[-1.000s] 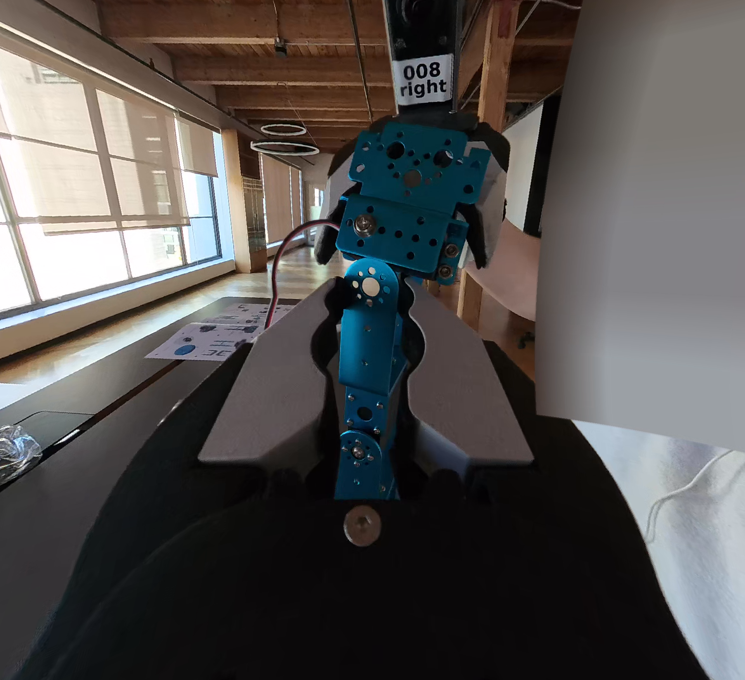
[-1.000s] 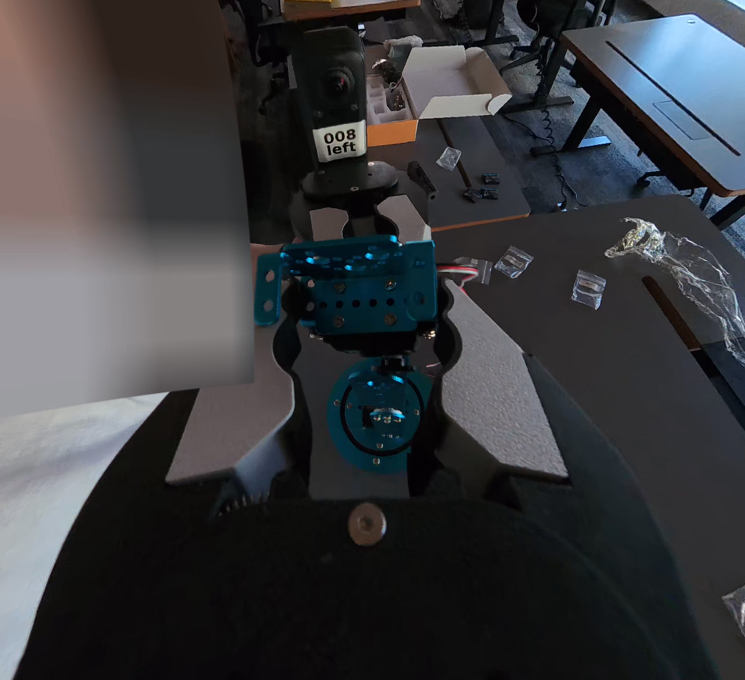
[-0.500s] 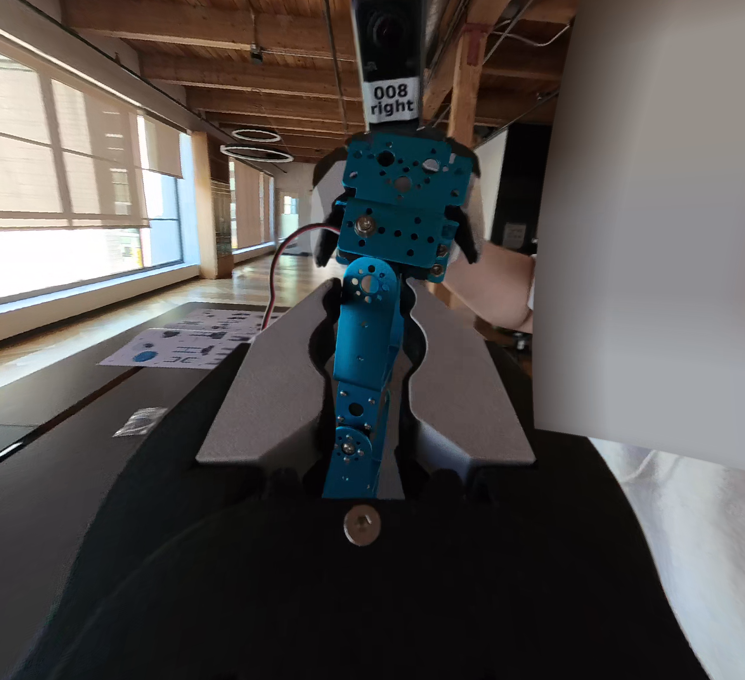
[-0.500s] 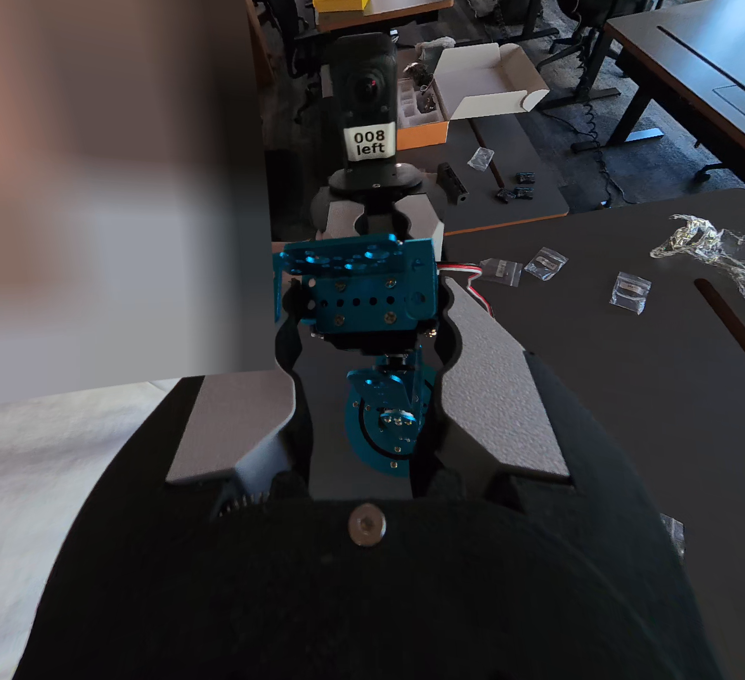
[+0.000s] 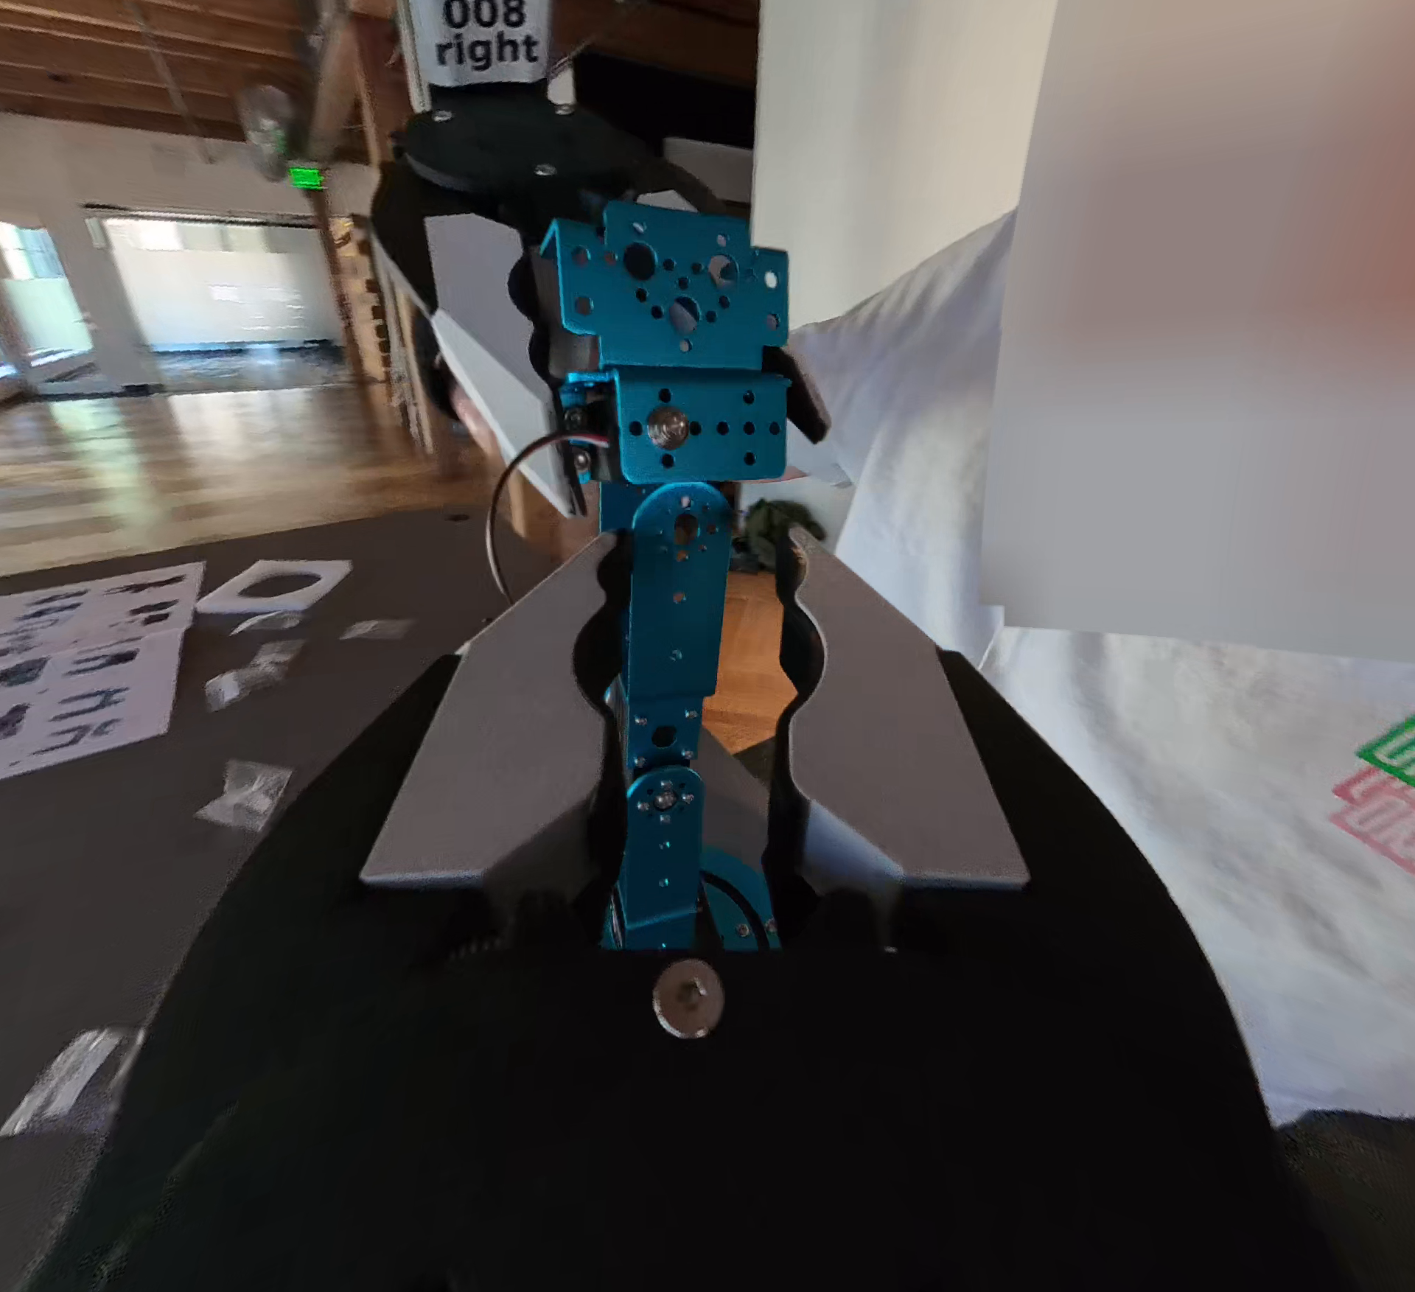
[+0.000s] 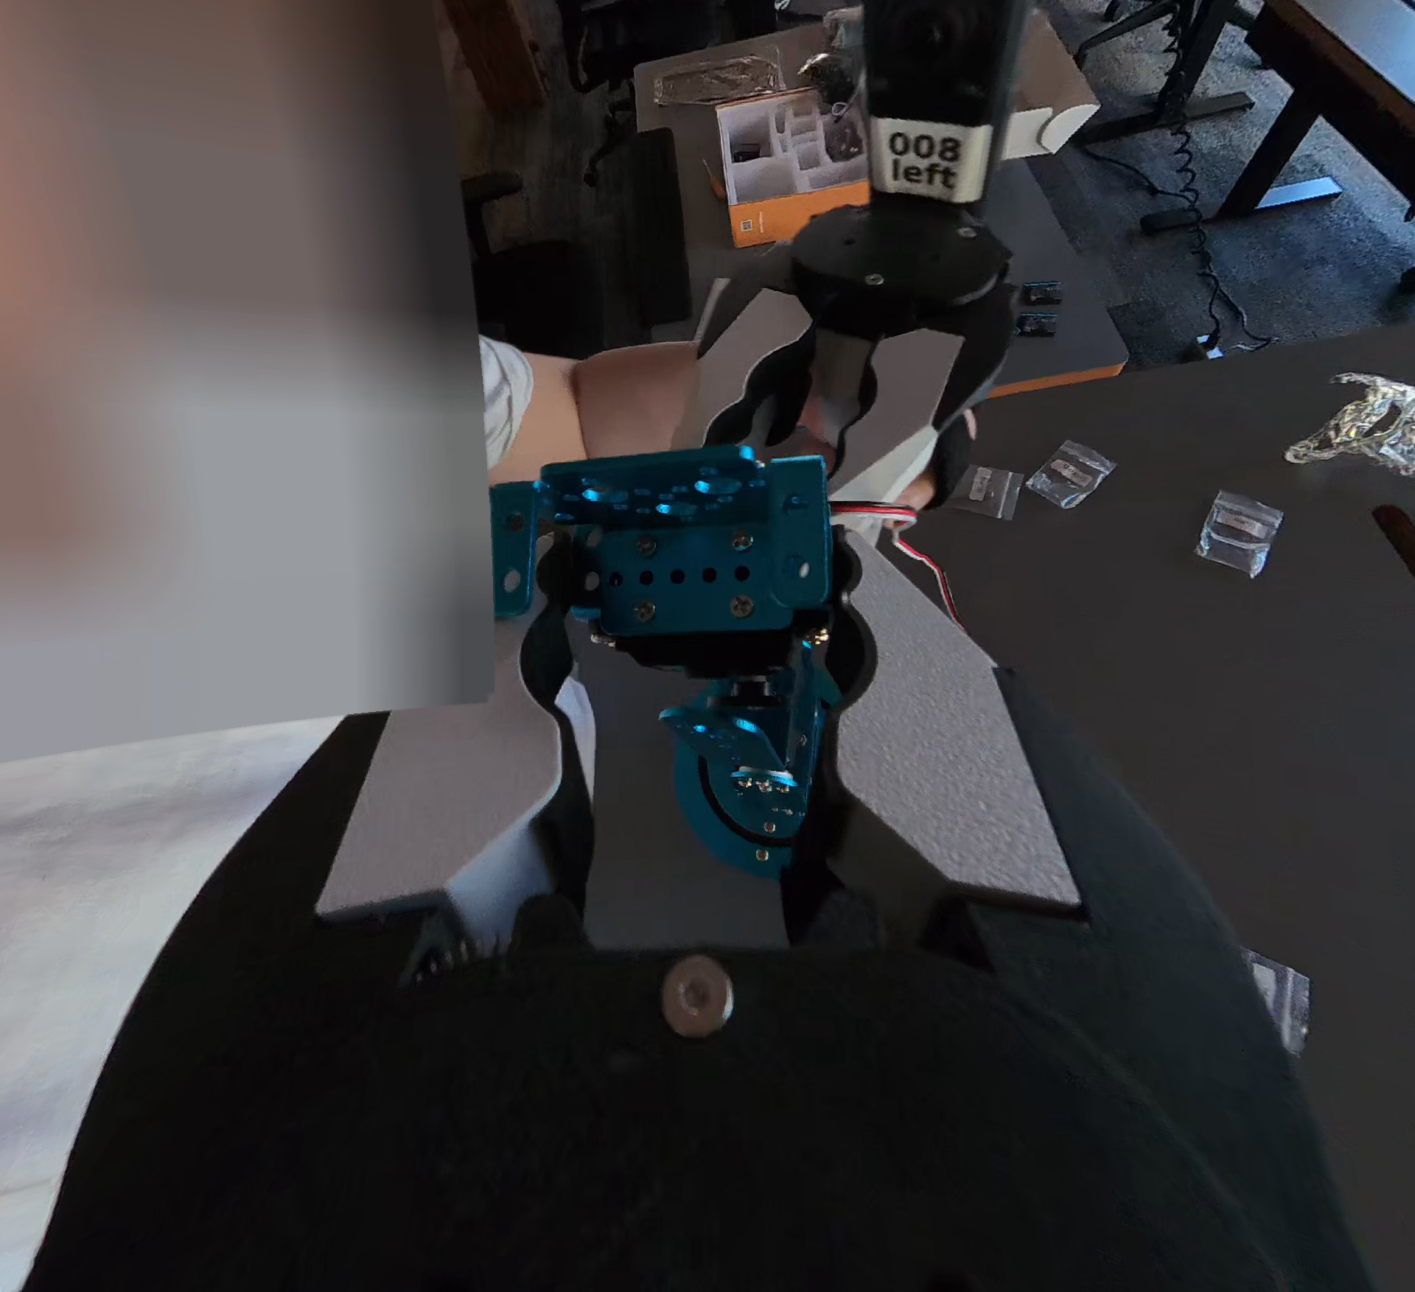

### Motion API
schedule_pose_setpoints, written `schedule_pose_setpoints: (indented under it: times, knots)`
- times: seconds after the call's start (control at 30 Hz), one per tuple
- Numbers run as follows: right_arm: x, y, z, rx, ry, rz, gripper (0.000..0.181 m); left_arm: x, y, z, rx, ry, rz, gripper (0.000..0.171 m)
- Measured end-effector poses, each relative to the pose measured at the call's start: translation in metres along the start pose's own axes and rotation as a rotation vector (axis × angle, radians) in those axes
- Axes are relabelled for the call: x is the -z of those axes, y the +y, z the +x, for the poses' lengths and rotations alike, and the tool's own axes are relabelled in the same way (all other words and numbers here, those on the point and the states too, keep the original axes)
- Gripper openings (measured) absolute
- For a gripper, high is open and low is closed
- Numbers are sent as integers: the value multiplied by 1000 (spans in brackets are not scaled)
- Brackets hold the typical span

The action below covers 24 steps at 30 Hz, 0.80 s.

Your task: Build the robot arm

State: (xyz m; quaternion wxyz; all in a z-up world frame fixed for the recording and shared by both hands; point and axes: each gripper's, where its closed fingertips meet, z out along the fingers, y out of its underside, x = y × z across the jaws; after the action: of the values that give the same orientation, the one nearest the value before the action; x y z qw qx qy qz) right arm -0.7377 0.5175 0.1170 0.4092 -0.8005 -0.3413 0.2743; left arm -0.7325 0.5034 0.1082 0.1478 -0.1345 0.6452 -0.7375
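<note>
My right gripper pinches the blue servo assembly across its upper bracket, one finger against each side of the block, and carries it in the air above the dark table. My left gripper straddles the long link lower down. The link lies against one finger, but daylight shows between it and the other, so I cannot tell whether that jaw bears on it or only stands around it.

My worry is the joints. If the left side is loose, the link and the round base disc can swing on the servo and knock my fingers. If it does bite, any twist between my two hands loads the servo shaft. The red and white lead curls out just beside a right finger and could be caught or tugged.

The two grippers are nose to nose, very near each other, so there is little room to close in. The person's white shirt is close on one side. The other side is open over the table, which carries small clear bags, printed sheets and crumpled wrap. A drop would land among them.
</note>
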Motion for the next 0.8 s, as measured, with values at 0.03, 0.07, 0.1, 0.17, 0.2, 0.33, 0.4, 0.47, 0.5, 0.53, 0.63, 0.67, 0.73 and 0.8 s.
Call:
schedule_pose_setpoints:
  times: [0.03, 0.07, 0.1, 0.17, 0.2, 0.33, 0.4, 0.47, 0.5, 0.53, 0.63, 0.67, 0.73, 0.8]
  knots:
    - [0, 0, -1, -5, -15, -4, 67, 0, 0, 0, 0, 39, 3, 33]
    - [0, 0, -1, -13, -34, -8, 67, 1, 0, 1, 10, 89, 6, 32]
    - [0, 0, -2, -20, -53, -11, 67, 2, -1, 1, 37, 139, 9, 31]
    - [1, 0, -1, -26, -86, -23, 67, 1, -1, -2, 90, 220, 11, 22]
    - [2, -1, 0, -35, -94, -30, 67, 0, -1, -1, 102, 258, 8, 22]
    - [2, -1, 5, -44, -62, -51, 67, -5, -2, 4, 131, 362, 0, 33]
    - [3, -1, 7, -26, -11, -51, 67, -11, -4, 5, 81, 323, -2, 36]
    - [5, -3, 6, -20, 12, -33, 67, -15, -4, 2, 2, 224, -3, 40]
    - [5, -3, 5, -24, 15, -26, 67, -16, -4, 0, -30, 169, -10, 30]
    - [5, -3, 4, -24, 22, -24, 67, -16, -3, 0, -61, 133, -20, 22]
    - [6, -2, 5, 17, 66, -27, 67, -17, -2, -4, -68, 32, -39, 23]
    - [6, -2, 5, 25, 78, -31, 68, -16, -2, -4, -65, 11, -41, 23]
    - [6, 1, 5, 39, 98, -59, 67, -15, -2, -6, -68, -21, -44, 23]
    - [6, 4, 7, 53, 120, -80, 67, -14, 2, -10, -90, -64, -77, 26]
